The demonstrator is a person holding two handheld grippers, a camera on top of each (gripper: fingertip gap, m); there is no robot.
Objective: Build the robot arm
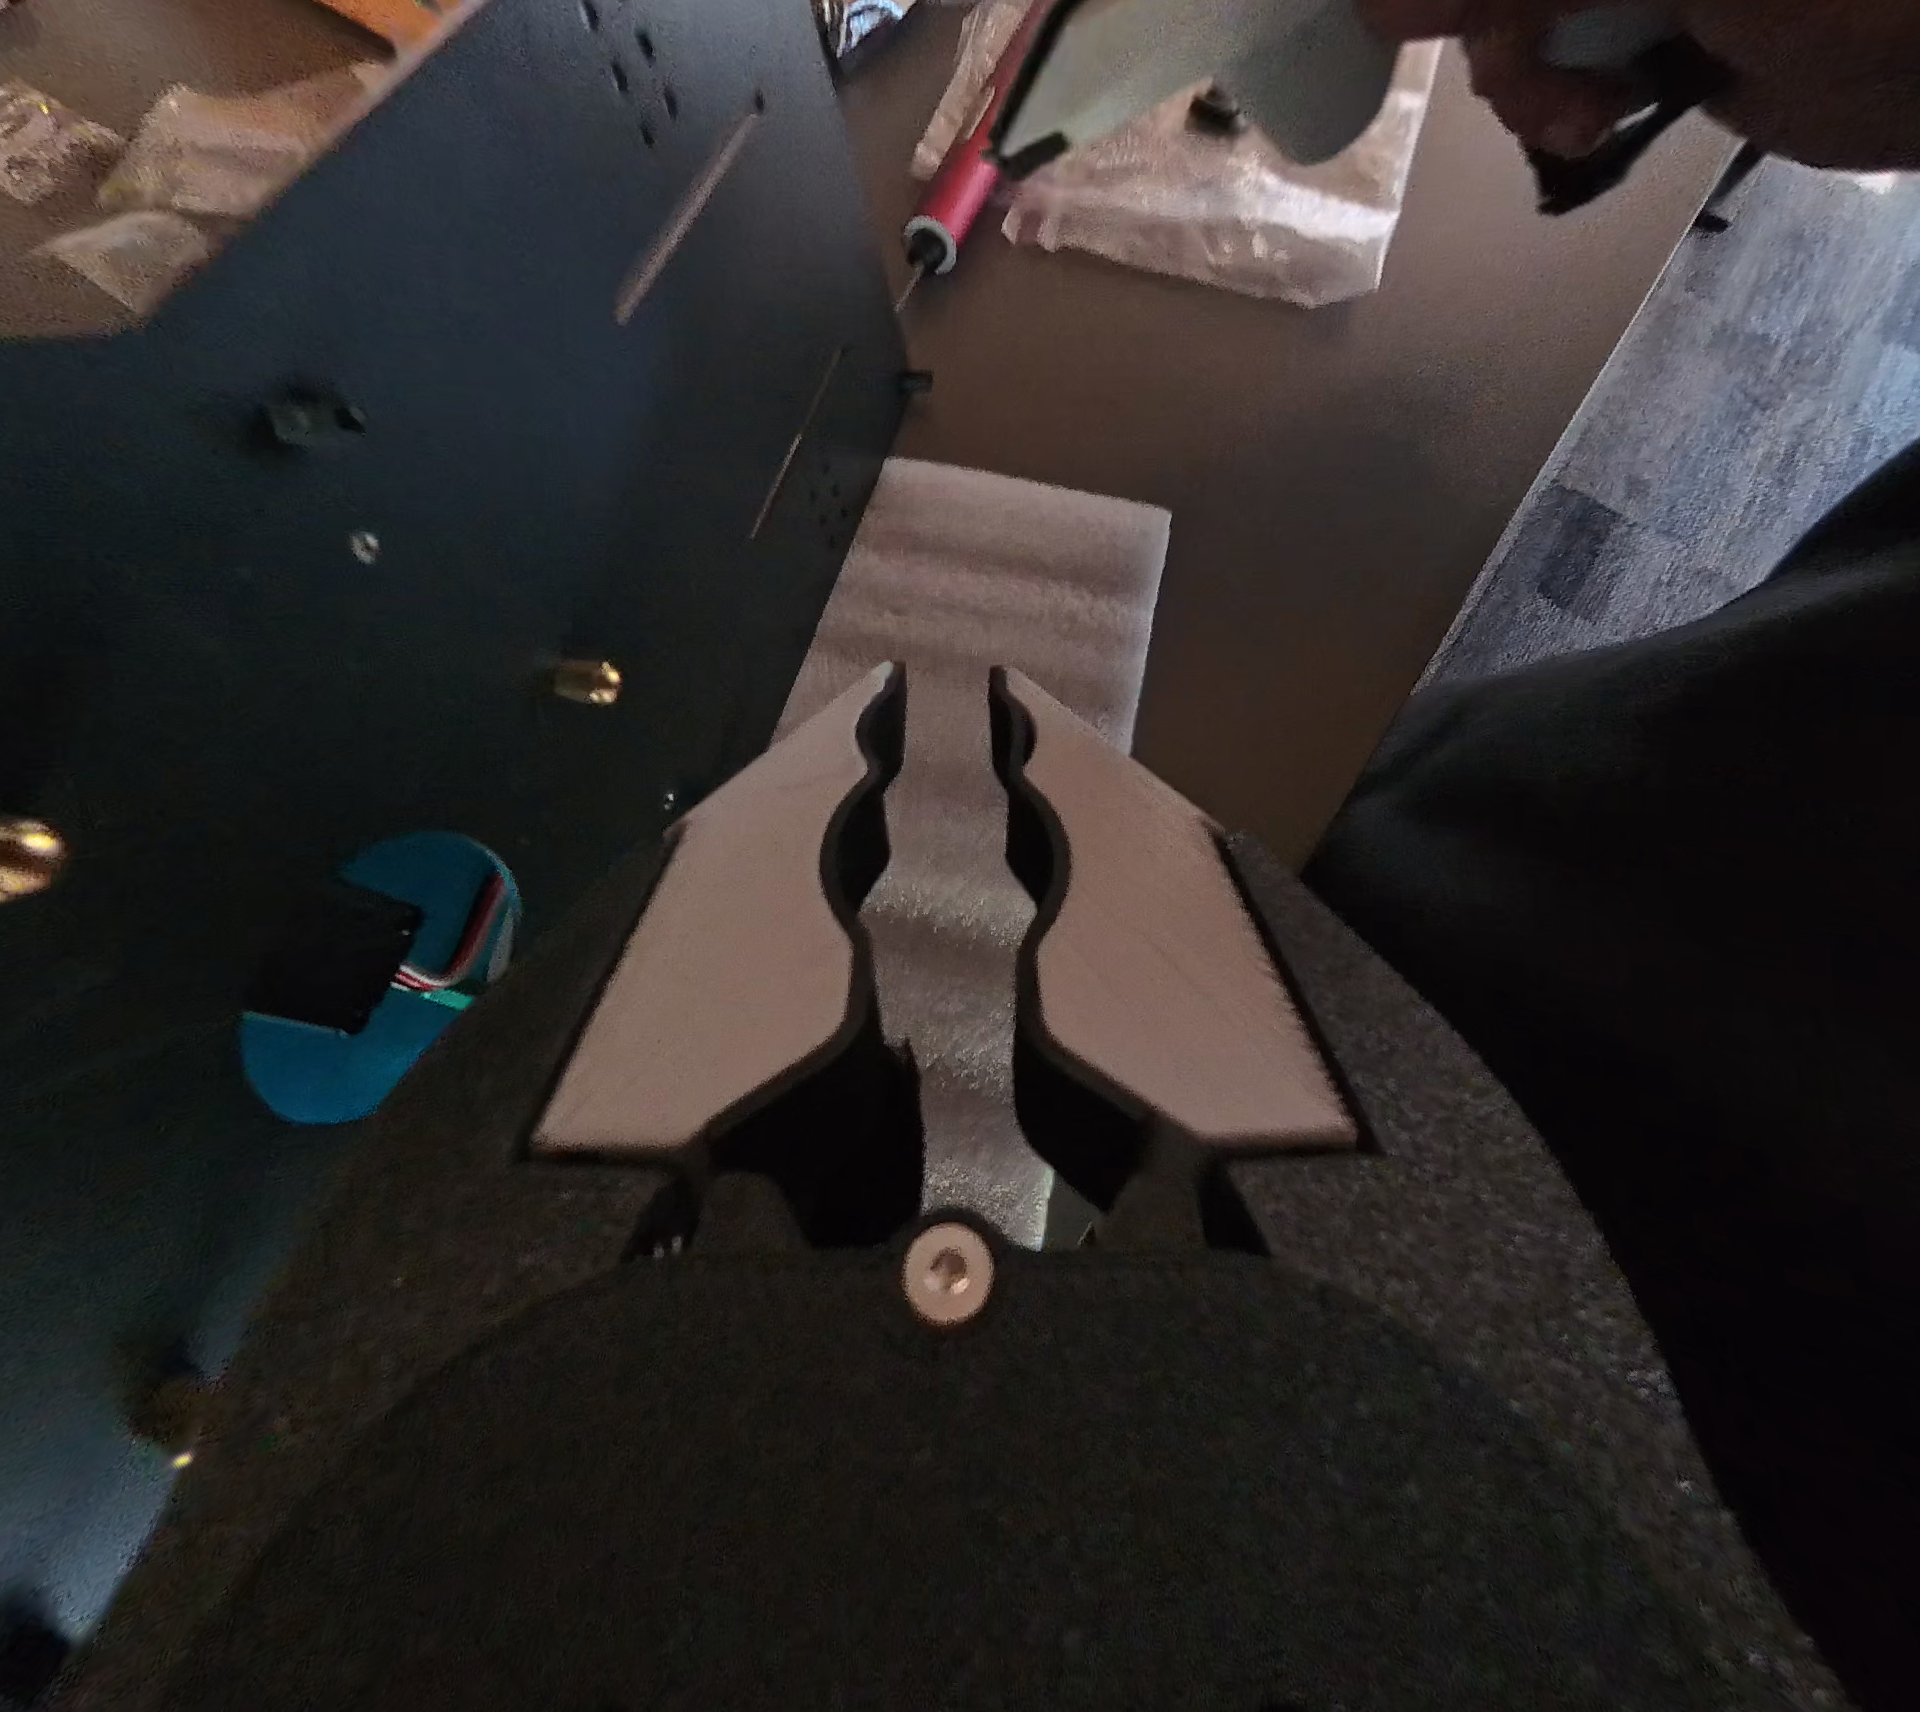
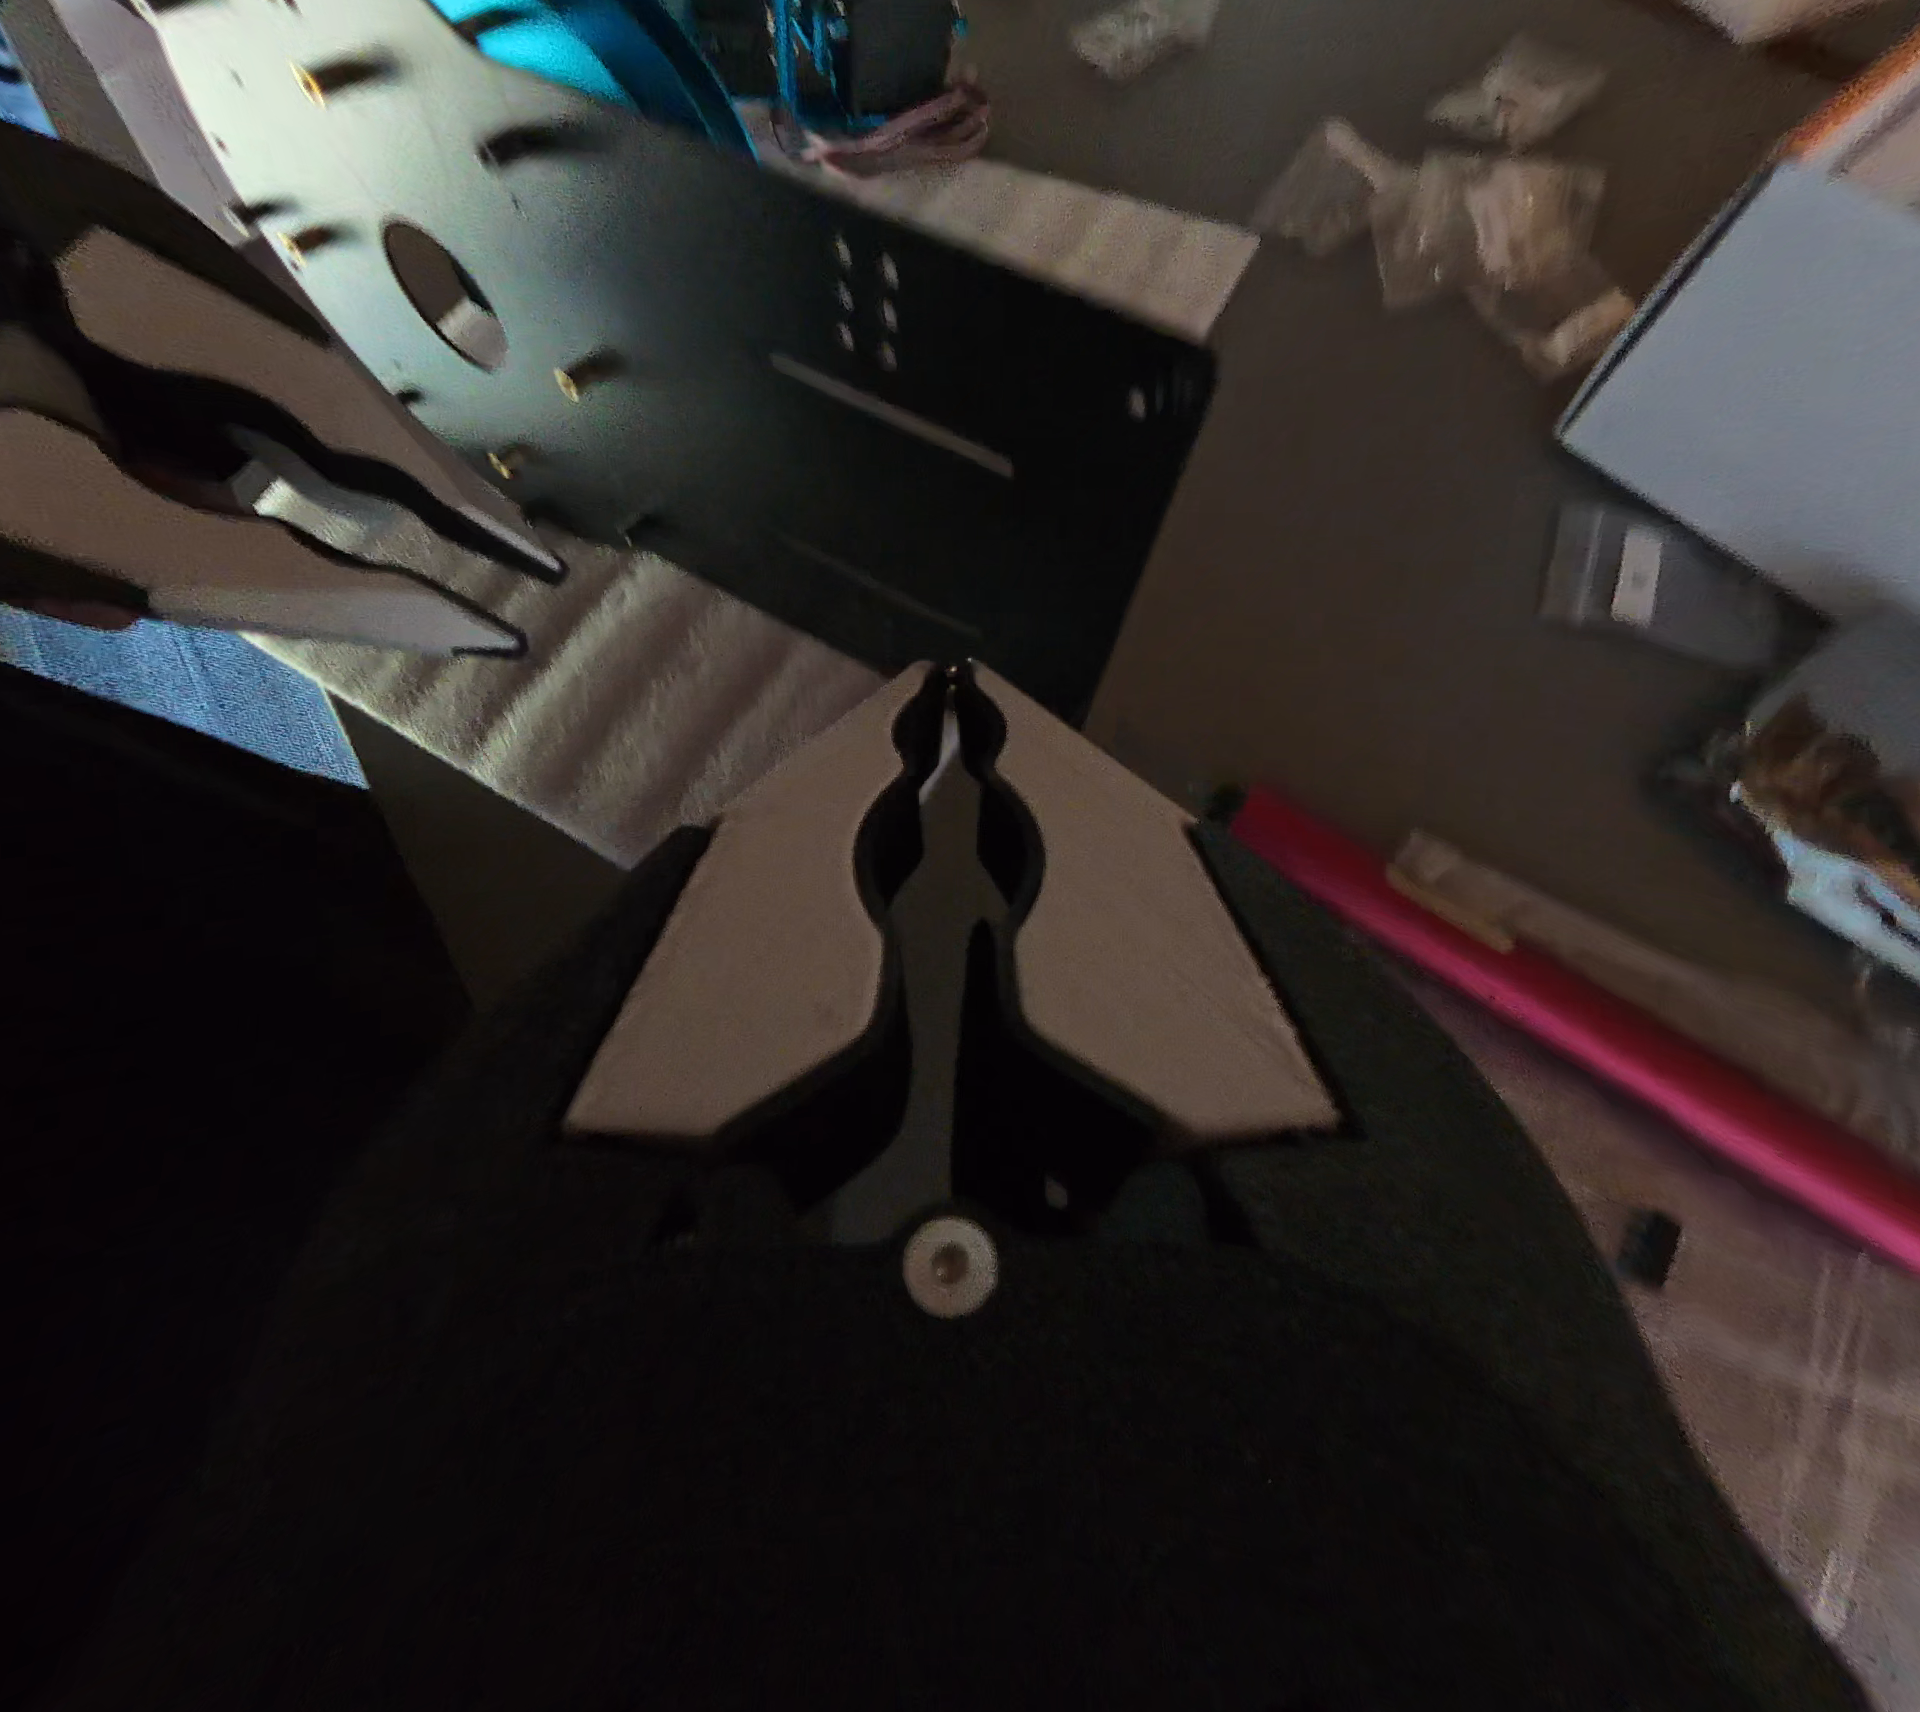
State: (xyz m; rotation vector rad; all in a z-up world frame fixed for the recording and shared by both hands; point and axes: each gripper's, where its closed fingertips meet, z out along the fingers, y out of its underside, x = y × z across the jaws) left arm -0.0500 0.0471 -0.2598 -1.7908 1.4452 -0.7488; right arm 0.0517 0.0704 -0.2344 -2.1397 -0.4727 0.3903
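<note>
My left gripper [image 1: 943,686] fingers stand slightly parted and empty, with the foam sheet [image 1: 1023,561] just ahead and the black plate [image 1: 416,467] to their left. My right gripper [image 2: 951,675] fingertips pinch a small dark part [image 1: 1034,150] just short of the plate's edge.

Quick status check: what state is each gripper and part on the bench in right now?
left gripper: open, empty, over the foam sheet.
right gripper: nearly shut, something tiny at its tips.
black plate: tilted, brass standoffs fitted.
red screwdriver: lying on the table, unheld.
</note>
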